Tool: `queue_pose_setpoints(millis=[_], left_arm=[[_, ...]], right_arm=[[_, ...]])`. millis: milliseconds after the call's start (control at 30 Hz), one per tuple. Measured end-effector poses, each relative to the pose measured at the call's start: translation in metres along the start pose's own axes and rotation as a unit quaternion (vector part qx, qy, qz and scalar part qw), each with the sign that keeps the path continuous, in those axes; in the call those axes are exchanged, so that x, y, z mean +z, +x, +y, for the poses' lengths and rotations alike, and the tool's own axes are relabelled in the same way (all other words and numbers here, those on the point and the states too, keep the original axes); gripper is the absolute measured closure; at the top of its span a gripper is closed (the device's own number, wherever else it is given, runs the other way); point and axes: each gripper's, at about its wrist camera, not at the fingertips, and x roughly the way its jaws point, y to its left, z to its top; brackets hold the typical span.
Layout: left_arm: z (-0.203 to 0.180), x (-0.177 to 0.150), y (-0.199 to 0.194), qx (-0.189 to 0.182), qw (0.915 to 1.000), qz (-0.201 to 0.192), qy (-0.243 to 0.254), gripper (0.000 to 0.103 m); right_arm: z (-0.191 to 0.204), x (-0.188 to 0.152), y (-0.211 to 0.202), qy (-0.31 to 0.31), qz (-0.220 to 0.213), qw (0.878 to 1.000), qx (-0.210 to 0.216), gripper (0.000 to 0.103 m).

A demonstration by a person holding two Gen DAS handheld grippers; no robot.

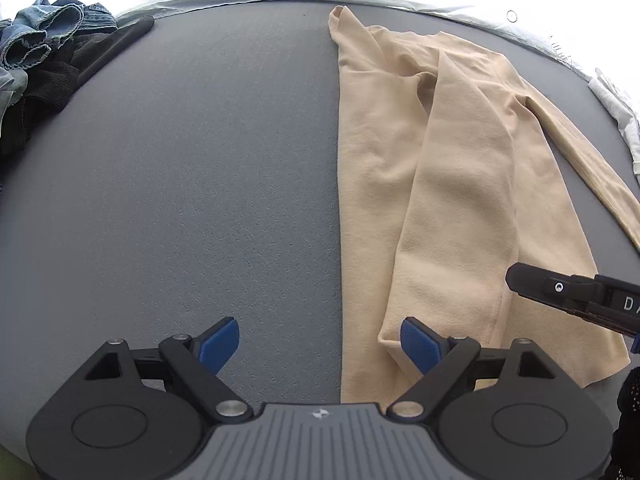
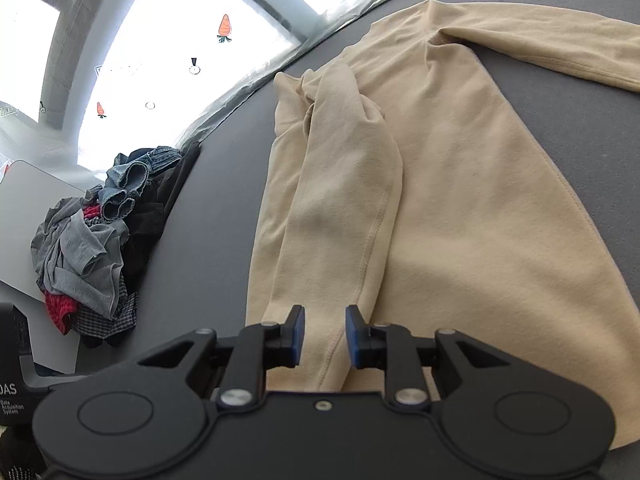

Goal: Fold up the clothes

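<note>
Fingers of left gripper (image 1: 319, 347): blue pads spread wide, nothing between them; poised above grey surface (image 1: 180, 200) at near corner of beige top (image 1: 460, 200), right pad overlapping the folded sleeve's cuff end in view, contact not determinable. Probably positioned for the next pinch at the hem.

Fingers of right gripper (image 2: 325, 336): narrowly parted, pads not pressing on cloth; sleeve fabric visible below and between them, likely just let go of. Same gripper seen from left wrist view as a black body entering at the right edge, over the garment's lower right part.

Beige top: long-sleeved, lying flat on the surface, hem nearest, neck farthest. Left side folded inward along a straight lengthwise edge, with its sleeve (image 2: 340, 184) laid down the body, cuff toward the hem; placed so to narrow the garment into a strip. Other sleeve (image 2: 540, 48) stretched out sideways on the surface, not yet folded. Judgement: fold roughly half done; matching fold of the outstretched side due next.

Pile of unfolded clothes (image 2: 100, 240): well apart from the top, at far left edge of surface; denim, grey, red, black and checked pieces heaped, apparently awaiting their turn.

Window (image 2: 180, 40): beyond the surface, bright, bearing small carrot stickers.
</note>
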Motion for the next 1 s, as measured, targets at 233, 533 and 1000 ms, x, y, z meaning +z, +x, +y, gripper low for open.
queue_pose_setpoints(millis=[233,533,1000], left_arm=[[-0.008,0.043,0.019,0.001,0.9997,-0.022,0.006,0.015],[-0.002,0.133,0.067,0.023,0.9994,-0.027,-0.005,0.015],[-0.031,0.221,0.119,-0.047,0.9953,-0.062,0.057,0.015]], right_arm=[[-0.016,0.047,0.004,0.011,-0.048,0.998,-0.026,0.079],[-0.013,0.143,0.046,-0.019,-0.076,0.995,-0.062,0.068],[0.018,0.216,0.128,-0.073,-0.051,0.992,-0.092,0.065]])
